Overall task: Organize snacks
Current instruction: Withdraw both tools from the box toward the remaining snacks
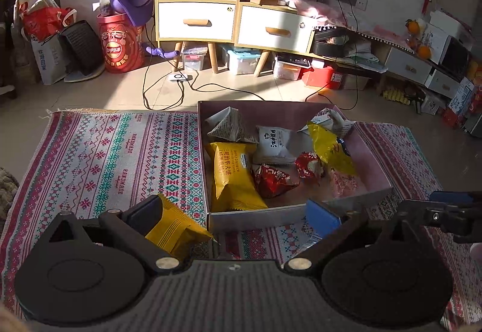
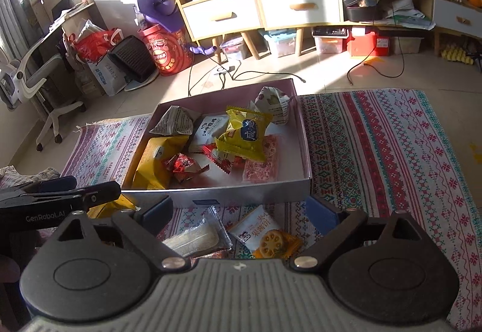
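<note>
A shallow cardboard box (image 1: 256, 216) stands on the patterned mat (image 1: 114, 157) and holds several snack packets, among them a large yellow waffle packet (image 1: 232, 178), red ones (image 1: 274, 181) and a white one (image 1: 274, 145). My left gripper (image 1: 233, 220) is open just in front of the box. A yellow packet (image 1: 174, 229) leans on its left pad only. My right gripper (image 2: 239, 217) is open before the box's front wall (image 2: 241, 190). A clear packet (image 2: 195, 237) and a white-and-orange biscuit packet (image 2: 265, 237) lie on the mat between its fingers, untouched.
Each gripper shows at the edge of the other's view, close beside it. Beyond the mat lie floor cables (image 1: 180, 88), a wooden cabinet on legs (image 1: 195, 21), a red drum (image 1: 123, 45) and storage bins (image 1: 241, 61). An office chair (image 2: 45, 82) stands at the far left.
</note>
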A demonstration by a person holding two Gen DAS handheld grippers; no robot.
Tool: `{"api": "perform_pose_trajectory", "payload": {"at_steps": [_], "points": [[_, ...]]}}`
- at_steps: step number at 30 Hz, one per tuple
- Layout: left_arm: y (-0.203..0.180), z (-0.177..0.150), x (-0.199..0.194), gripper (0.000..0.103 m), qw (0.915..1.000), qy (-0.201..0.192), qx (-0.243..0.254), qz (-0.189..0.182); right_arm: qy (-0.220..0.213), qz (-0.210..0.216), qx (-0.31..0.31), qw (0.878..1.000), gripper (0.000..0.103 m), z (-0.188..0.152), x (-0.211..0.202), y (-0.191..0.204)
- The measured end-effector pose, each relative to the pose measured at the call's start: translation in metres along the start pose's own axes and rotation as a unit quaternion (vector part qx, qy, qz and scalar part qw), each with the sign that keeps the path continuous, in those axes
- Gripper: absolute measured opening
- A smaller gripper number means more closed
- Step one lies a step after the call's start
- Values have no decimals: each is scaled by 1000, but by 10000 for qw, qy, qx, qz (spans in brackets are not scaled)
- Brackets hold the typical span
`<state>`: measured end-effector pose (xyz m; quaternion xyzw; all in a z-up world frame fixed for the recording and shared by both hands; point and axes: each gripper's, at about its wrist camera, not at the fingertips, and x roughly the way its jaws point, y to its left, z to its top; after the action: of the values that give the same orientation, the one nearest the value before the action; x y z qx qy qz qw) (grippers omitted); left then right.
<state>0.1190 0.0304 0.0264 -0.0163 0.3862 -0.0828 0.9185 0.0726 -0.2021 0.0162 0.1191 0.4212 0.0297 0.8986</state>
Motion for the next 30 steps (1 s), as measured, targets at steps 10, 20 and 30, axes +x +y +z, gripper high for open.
{"api": "perform_pose_trajectory", "payload": {"at_steps": [10,20,30], "points": [[11,-29,-22,103,10000,10,23,11,-15,16,-215,9998,100,-28,-11,8],[22,-60,-33,103,9989,-84,440,97,30,50,-516,9987,102,-52,-15,13],[33,-77,-38,103,9975,-79,689,162,167,-144,-934,9954,102,-70,-11,17]]}}
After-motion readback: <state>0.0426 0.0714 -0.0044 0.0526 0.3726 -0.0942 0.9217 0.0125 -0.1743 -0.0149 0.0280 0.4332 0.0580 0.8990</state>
